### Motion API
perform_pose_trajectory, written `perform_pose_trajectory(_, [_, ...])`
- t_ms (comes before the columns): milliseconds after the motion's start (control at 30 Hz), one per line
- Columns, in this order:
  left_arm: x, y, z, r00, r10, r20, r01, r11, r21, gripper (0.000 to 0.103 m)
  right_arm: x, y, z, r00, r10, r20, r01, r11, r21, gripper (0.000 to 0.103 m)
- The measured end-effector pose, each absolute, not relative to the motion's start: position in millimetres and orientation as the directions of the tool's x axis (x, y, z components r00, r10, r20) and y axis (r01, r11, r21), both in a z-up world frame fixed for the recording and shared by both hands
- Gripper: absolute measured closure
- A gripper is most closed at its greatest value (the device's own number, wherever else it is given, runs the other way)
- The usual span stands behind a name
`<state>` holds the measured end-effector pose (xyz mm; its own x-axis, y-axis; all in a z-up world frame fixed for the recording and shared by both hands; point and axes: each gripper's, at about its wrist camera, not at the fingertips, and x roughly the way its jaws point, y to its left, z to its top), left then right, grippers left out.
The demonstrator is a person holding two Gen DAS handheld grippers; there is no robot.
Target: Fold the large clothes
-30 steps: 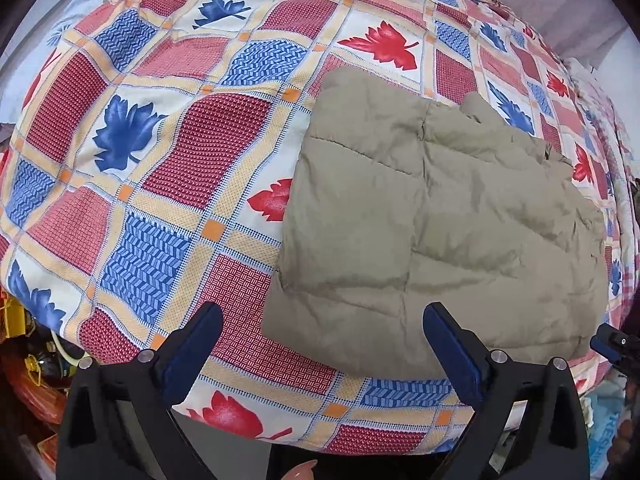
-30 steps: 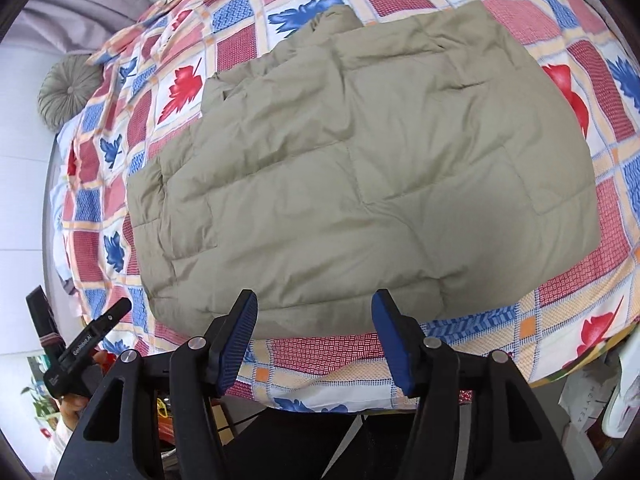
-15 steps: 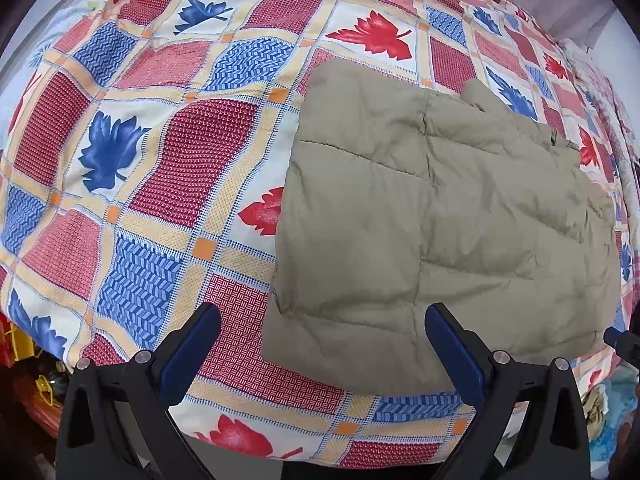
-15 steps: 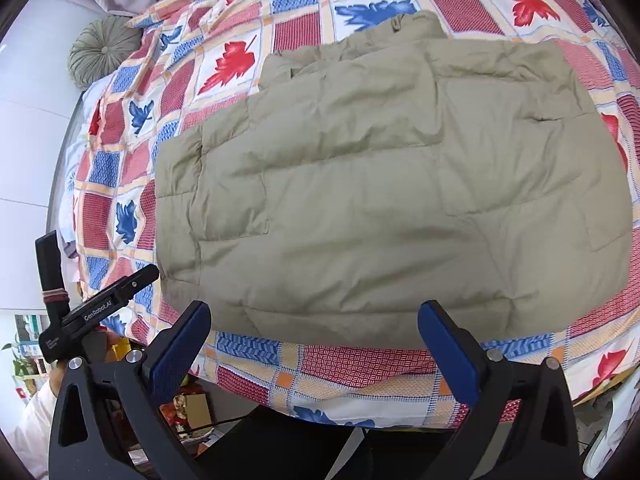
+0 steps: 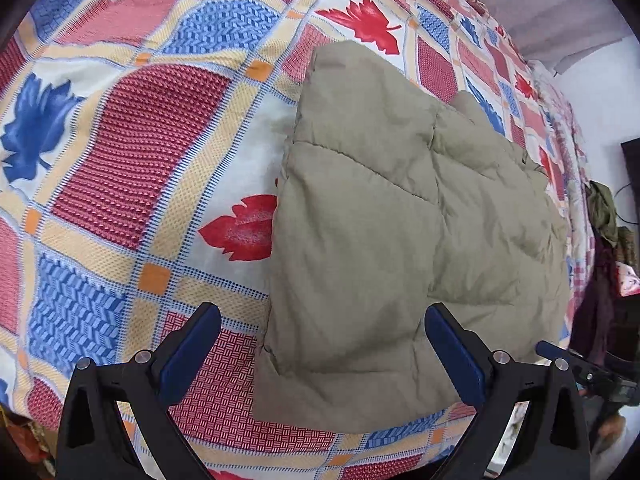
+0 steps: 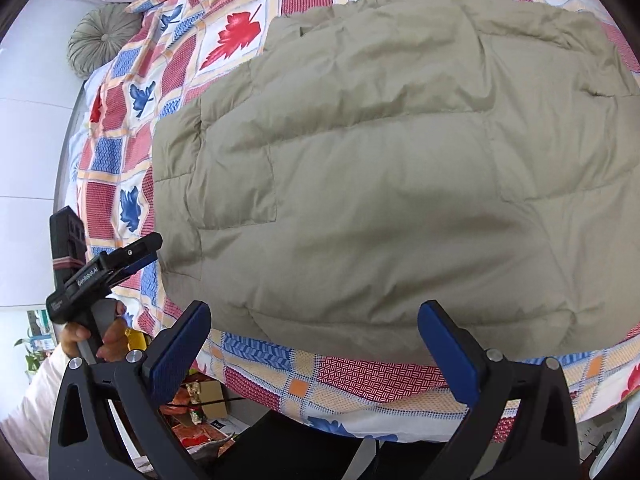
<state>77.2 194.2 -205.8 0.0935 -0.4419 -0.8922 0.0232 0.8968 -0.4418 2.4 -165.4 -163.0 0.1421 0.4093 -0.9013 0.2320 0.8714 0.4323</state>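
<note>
A khaki quilted jacket (image 5: 384,240) lies folded into a rough rectangle on a bed, and it fills most of the right wrist view (image 6: 400,168). My left gripper (image 5: 324,354) is open, hovering over the jacket's near left corner with nothing between its blue pads. My right gripper (image 6: 316,350) is also open, above the jacket's near edge. The left gripper's black body (image 6: 104,268), held by a hand (image 6: 104,334), shows at the left of the right wrist view. A tip of the right gripper (image 5: 560,354) shows at the right edge of the left wrist view.
The bed has a checked bedspread (image 5: 140,152) with red and blue leaves. A round grey-green cushion (image 6: 102,38) sits at the far corner by a white wall. Boxes and clutter (image 6: 200,408) lie on the floor below the bed's near edge. Clothes (image 5: 604,216) hang at the right.
Both grippers have moved closer to the jacket's near edge. The right gripper's jaws have spread from narrow to wide. The jacket has not moved.
</note>
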Motion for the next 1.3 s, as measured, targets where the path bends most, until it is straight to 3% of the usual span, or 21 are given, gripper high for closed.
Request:
perform_pose_trajectory(367, [122,160,-262,-0.089,-0.690,-0.719,0.114,0.710,-0.695,0.001,5,-166,-184,0.131,0.419,-0.898,0.223,0.871,0.438,0.000])
perform_pose_trajectory(600, [142,125,-273,-0.178,-0.660,-0.730,0.184,0.707,-0.683,0.003,11,-170,-178,0.140,0.430,-0.892,0.231,0.862,0.452,0.000])
perform_pose_trajectory(633, [143,124,-271,-0.172,-0.648,-0.742,0.198,0.715,-0.671,0.017,12,-171,-176,0.146,0.433,-0.890,0.229,0.860,0.456,0.000])
perform_pose_trajectory(667, [142,126,-269,-0.170,-0.651,-0.740,0.204,0.711,-0.672,0.042,13,-174,-172,0.155,0.434,-0.887,0.227,0.858,0.460,0.000])
perform_pose_trajectory(733, [142,129,-266,-0.190,-0.709,-0.679,0.155,0.662,-0.734,0.068,17,-180,-164,0.182,0.427,-0.886,0.225,0.859,0.461,0.000])
perform_pose_trajectory(800, [140,128,-257,-0.177,-0.712,-0.680,0.161,0.661,-0.733,0.075,22,-189,-158,0.222,0.382,-0.897,0.237,0.871,0.429,0.002])
perform_pose_trajectory(833, [138,126,-251,-0.167,-0.708,-0.687,0.168,0.666,-0.727,0.077,25,-193,-155,0.243,0.354,-0.903,0.243,0.879,0.410,0.021])
perform_pose_trajectory(867, [137,125,-246,-0.159,-0.708,-0.688,0.168,0.667,-0.726,0.078,28,-197,-155,0.256,0.321,-0.912,0.248,0.890,0.383,0.060])
perform_pose_trajectory(900, [135,125,-238,-0.149,-0.713,-0.685,0.165,0.665,-0.728,0.078,32,-202,-159,0.254,0.279,-0.926,0.260,0.902,0.343,0.077])
perform_pose_trajectory(933, [132,125,-232,-0.140,-0.718,-0.682,0.163,0.662,-0.731,0.078,37,-208,-164,0.256,0.251,-0.934,0.278,0.906,0.320,0.085])
perform_pose_trajectory(1033, [126,119,-204,-0.115,-0.727,-0.677,0.178,0.656,-0.734,0.078,51,-224,-176,0.311,0.236,-0.921,0.295,0.897,0.329,0.090])
perform_pose_trajectory(1300, [107,54,-113,-0.081,-0.723,-0.686,0.261,0.649,-0.715,0.078,100,-254,-204,0.407,0.247,-0.880,0.299,0.874,0.383,0.090])
